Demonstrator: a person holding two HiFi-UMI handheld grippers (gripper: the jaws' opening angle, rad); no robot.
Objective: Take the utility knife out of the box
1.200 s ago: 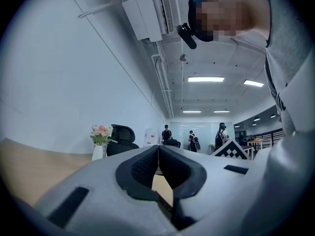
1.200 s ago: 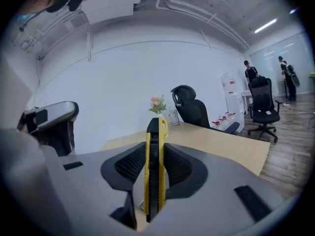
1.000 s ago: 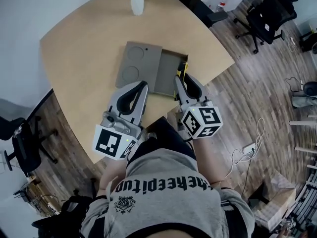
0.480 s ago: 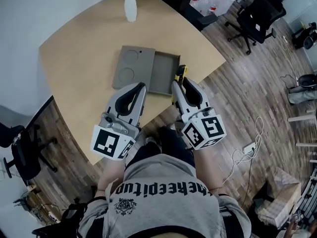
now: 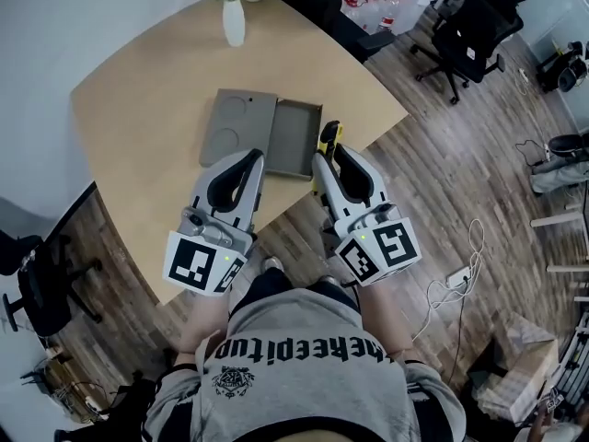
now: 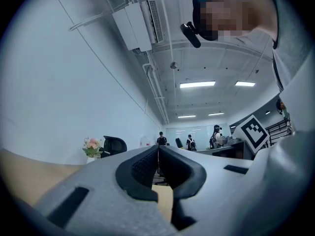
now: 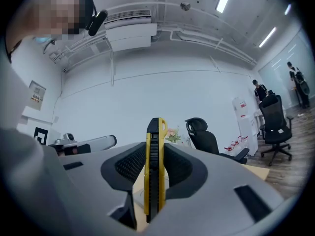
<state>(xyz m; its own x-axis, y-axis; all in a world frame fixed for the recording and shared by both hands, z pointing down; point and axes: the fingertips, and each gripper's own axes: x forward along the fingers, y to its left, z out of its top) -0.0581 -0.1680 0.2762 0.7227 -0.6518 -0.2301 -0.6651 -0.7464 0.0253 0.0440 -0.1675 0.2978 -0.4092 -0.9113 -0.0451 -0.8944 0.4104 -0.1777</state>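
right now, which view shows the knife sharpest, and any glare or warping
Right gripper view: utility knife crisp between the jaws, fisheye with dark corners. Left gripper view: same round vignette, ceiling lights blown out. Head view: even light, no glare, the knife small but clear.

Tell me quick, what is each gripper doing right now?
The left gripper is shut, with nothing between its jaws.
The right gripper is shut on the utility knife.
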